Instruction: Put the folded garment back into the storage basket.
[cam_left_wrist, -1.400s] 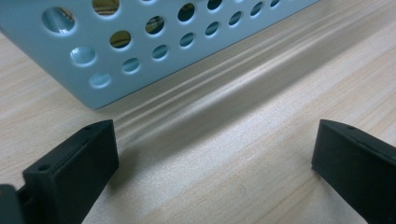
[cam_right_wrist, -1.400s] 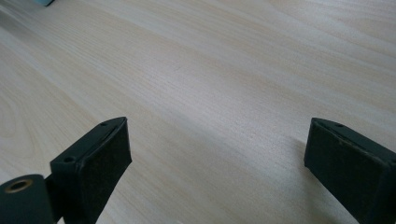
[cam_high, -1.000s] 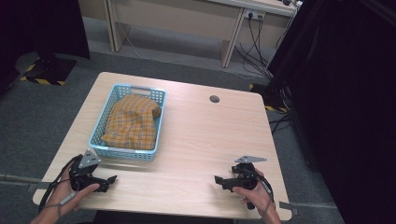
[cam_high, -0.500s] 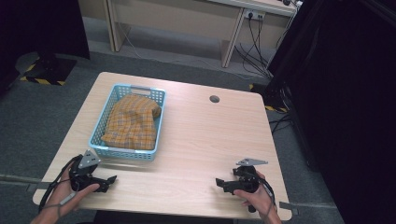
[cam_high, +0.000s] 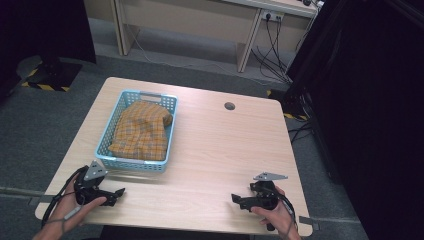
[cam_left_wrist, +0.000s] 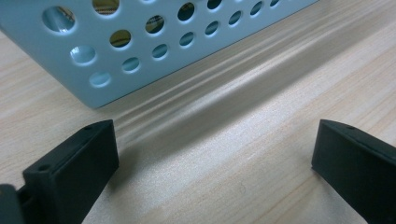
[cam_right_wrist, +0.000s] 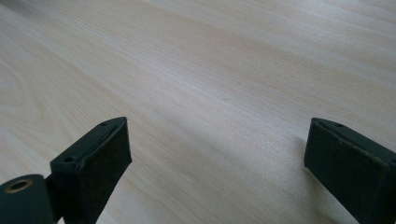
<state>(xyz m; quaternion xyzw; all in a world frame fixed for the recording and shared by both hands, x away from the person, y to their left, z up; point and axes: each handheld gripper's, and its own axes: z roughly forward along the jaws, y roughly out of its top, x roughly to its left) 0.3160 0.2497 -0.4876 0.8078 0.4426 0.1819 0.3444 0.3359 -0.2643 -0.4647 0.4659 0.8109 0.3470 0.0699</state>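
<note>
Just ahead of the left gripper (cam_high: 119, 192), whose jaws gape wide over the table (cam_high: 225, 150), the basket (cam_high: 107, 145) runs lengthwise away from it holding a folded checked cloth (cam_high: 141, 131), while the right gripper (cam_high: 235, 199) is equally wide, holding nothing.

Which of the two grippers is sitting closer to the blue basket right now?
The left gripper: it rests just off the near wall of the blue basket, whose holes show ahead of its jaws. The right gripper sits across bare table.

Even overhead light, soft shadows, dark surroundings, close views slightly blurred
</note>
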